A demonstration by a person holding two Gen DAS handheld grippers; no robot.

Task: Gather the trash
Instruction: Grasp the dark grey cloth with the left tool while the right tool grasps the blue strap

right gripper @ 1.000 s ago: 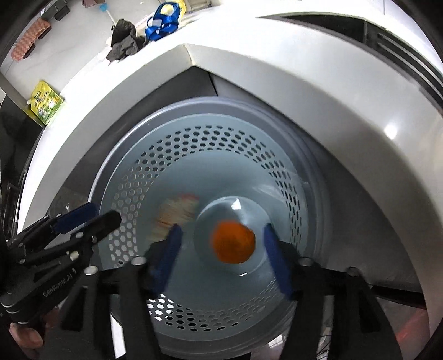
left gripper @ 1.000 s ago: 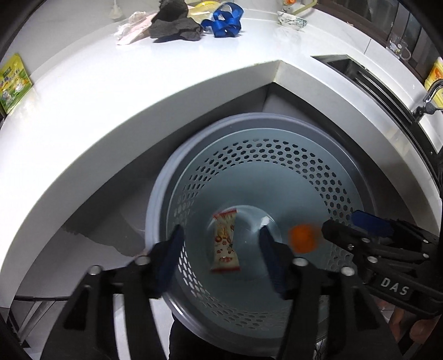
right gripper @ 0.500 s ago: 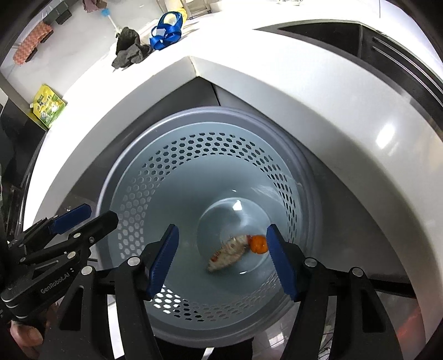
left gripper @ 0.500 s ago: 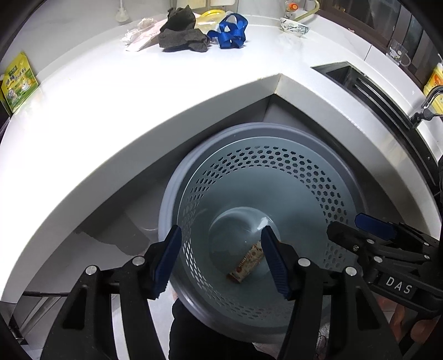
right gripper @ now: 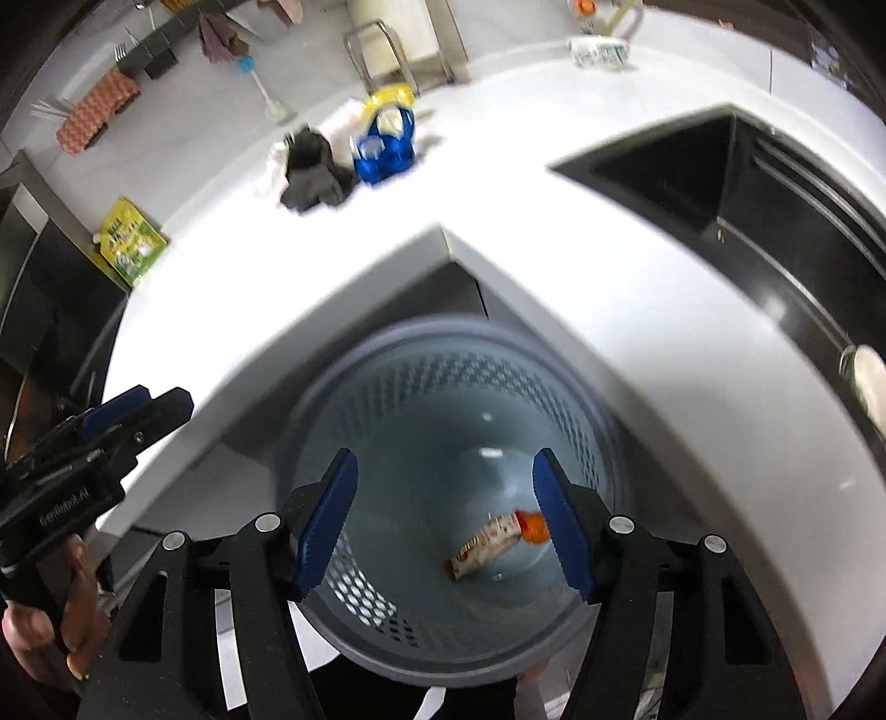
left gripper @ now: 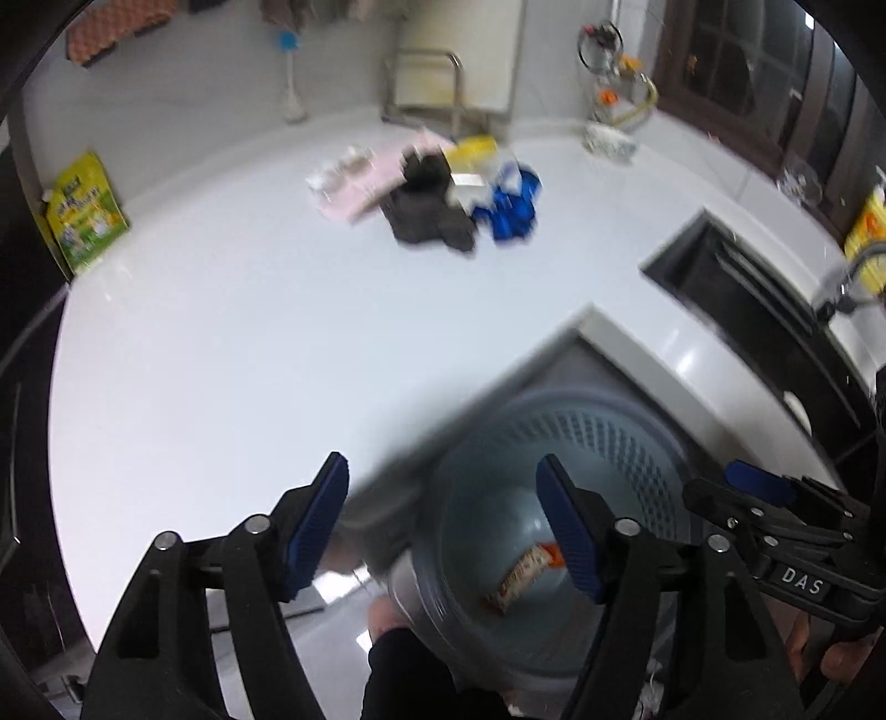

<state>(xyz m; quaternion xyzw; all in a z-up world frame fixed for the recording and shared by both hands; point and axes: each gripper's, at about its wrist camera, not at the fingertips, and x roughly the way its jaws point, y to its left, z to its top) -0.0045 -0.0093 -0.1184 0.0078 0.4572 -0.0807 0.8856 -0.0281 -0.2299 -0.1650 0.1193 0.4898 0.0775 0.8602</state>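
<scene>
A grey perforated trash basket (right gripper: 443,387) stands on the floor below the counter corner; it also shows in the left wrist view (left gripper: 626,437). At its bottom lie a snack wrapper (right gripper: 487,545) and an orange ball-like piece (right gripper: 532,525); the wrapper also shows in the left wrist view (left gripper: 520,573). My left gripper (left gripper: 443,526) is open and empty, above the counter edge and the basket rim. My right gripper (right gripper: 446,518) is open and empty above the basket mouth. On the white counter (left gripper: 221,343) lie a black cloth (left gripper: 429,219), a blue strap (left gripper: 515,205) and pink and yellow wrappers.
A green packet (left gripper: 86,213) leans at the counter's left end. A dark sink (right gripper: 720,183) is set into the counter at the right. A white packet (right gripper: 598,52) and a brush (left gripper: 290,77) are at the back. The left gripper shows in the right wrist view (right gripper: 99,443).
Both grippers have risen and tilted up, so more of the counter shows. The wrapper and the orange piece have dropped and settled at the basket bottom.
</scene>
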